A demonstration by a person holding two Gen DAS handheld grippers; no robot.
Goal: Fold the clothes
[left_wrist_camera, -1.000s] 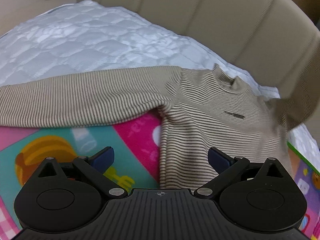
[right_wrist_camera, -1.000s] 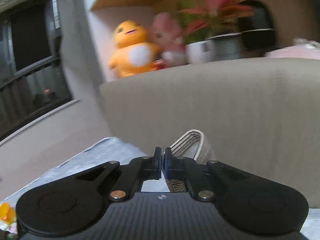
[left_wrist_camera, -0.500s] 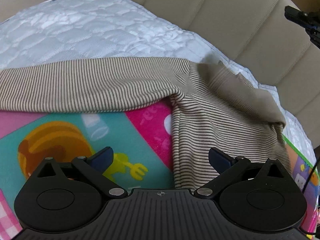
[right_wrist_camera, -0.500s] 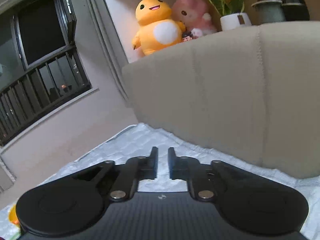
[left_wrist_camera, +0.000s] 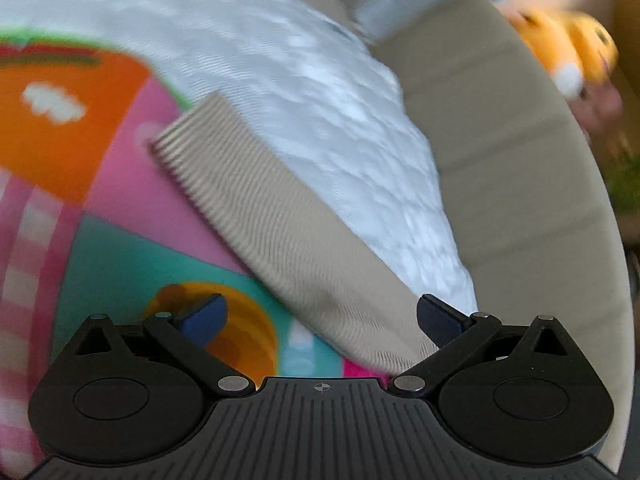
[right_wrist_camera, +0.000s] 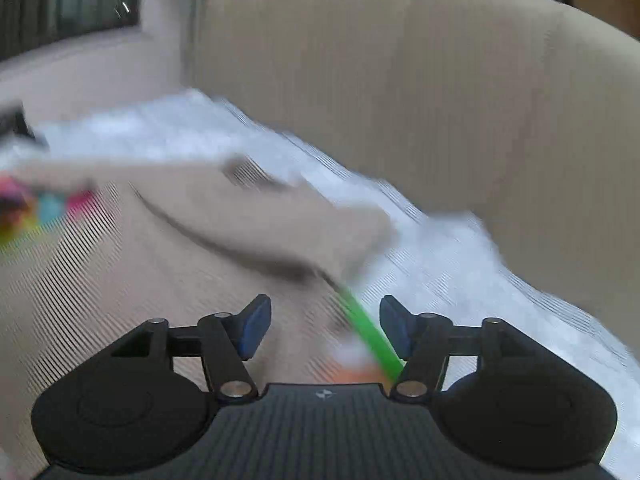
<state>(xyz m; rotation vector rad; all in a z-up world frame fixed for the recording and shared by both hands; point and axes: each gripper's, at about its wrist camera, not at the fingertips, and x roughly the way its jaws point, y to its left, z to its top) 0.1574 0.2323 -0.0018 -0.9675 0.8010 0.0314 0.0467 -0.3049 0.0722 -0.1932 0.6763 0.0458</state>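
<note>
A beige striped sweater lies on a bright play mat over a white quilt. In the blurred left wrist view its long sleeve [left_wrist_camera: 280,224] runs diagonally from the cuff at upper left down to my left gripper [left_wrist_camera: 320,320], which is open above it with nothing between its blue pads. In the right wrist view the sweater's body [right_wrist_camera: 132,280] fills the left half, with the other sleeve [right_wrist_camera: 288,224] folded across it. My right gripper [right_wrist_camera: 324,328] hangs above the sweater's right edge; its jaws are opening and nothing is gripped between them.
The colourful play mat [left_wrist_camera: 72,128] lies on the white quilt [left_wrist_camera: 304,92]; its green edge [right_wrist_camera: 366,328] shows under the right gripper. A beige padded headboard [right_wrist_camera: 440,100] rises behind. An orange plush toy [left_wrist_camera: 568,52] sits on the ledge above. A window [right_wrist_camera: 68,0] is at far left.
The right gripper let go of the striped sleeve, opened and dropped from headboard height to just above the sweater. The left gripper rolled and swung left along the other sleeve, staying open.
</note>
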